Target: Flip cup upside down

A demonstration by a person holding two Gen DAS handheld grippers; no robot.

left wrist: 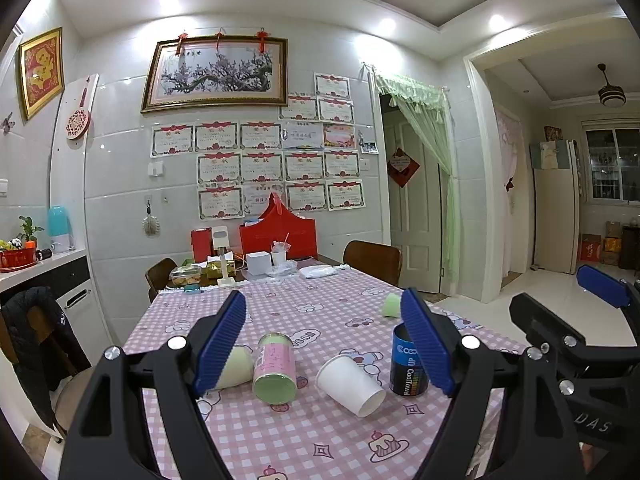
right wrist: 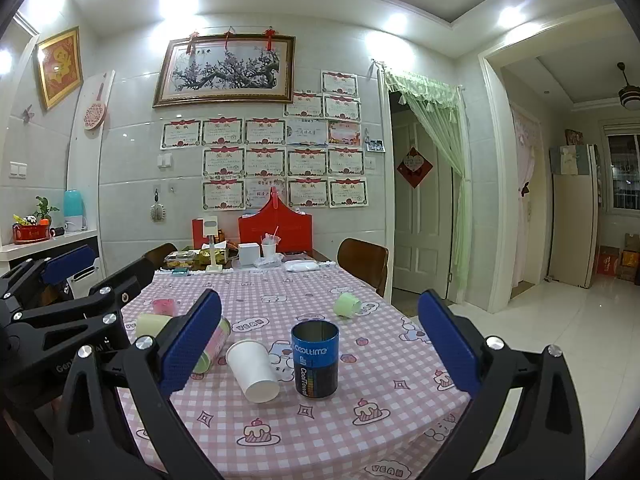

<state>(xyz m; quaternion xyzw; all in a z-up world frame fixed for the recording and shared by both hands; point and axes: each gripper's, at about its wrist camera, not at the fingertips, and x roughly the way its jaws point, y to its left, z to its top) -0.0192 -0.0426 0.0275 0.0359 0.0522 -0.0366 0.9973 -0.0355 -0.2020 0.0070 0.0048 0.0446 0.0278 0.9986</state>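
Lying on its side on the pink checked tabletop (right wrist: 340,420), the white paper cup (right wrist: 253,369) sits between a toppled pink can (left wrist: 275,368) and an upright blue tin (right wrist: 315,359), while the left gripper (left wrist: 324,344) and right gripper (right wrist: 320,344) hover with fingers wide and empty.

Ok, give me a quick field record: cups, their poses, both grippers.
white cup: on its side, mouth away from camera
blue can: upright, open top
pink can: on its side
cream cup: on its side
green cup: tipped over, far right
left gripper: open, empty
right gripper: open, empty
table: pink checked cloth
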